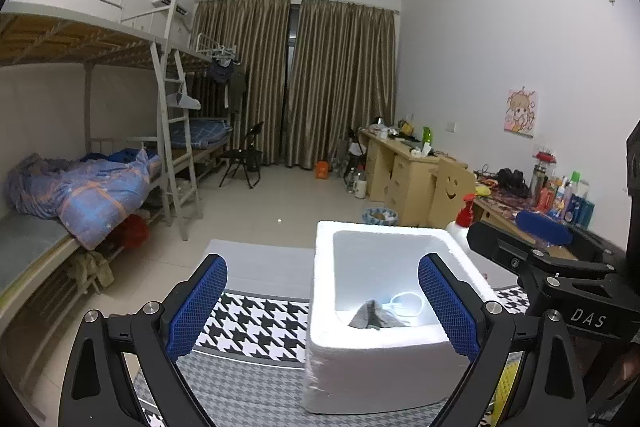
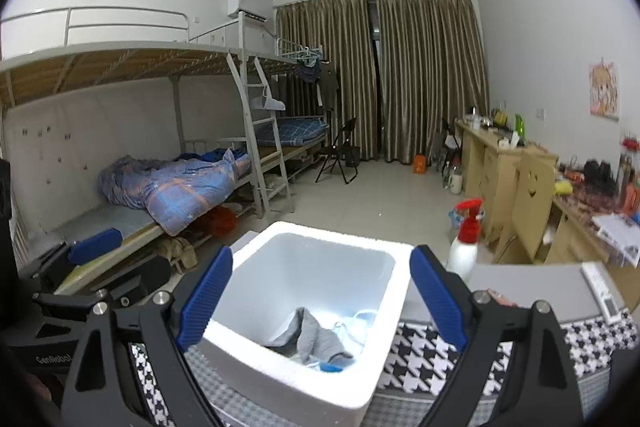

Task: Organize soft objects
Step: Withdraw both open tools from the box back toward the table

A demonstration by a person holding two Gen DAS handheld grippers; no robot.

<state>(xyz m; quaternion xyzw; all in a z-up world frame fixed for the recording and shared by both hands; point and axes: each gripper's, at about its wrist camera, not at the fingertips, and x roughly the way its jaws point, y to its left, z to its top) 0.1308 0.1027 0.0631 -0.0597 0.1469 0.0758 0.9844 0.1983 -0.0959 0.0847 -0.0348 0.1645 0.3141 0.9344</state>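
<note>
- Two hand-held grippers hover over a white foam box [image 2: 280, 379]: the left hand-held gripper [image 1: 322, 307] and the right hand-held gripper [image 2: 320, 301] both stand spread wide, with nothing between their blue pads [image 2: 206, 301].
- The box sits on a houndstooth cloth [image 1: 256, 327] covering the counter; a red-capped spray bottle [image 2: 466, 239] stands just beyond it.
- Inside the box lies a grey cloth [image 2: 316, 337], crumpled on the floor of the box beside a white cord [image 1: 406, 303].
- Handling, as judged: the grey cloth looks light and limp, likely to drape and slip; a raised fold at its peak offers the best pinch point.
- The foam wall probably dents easily under a pad.
- Hard to make out: a small blue item [image 2: 330, 367] at the cloth's near edge is unidentifiable, and the near wall hides part of the box floor in the left view.
</note>
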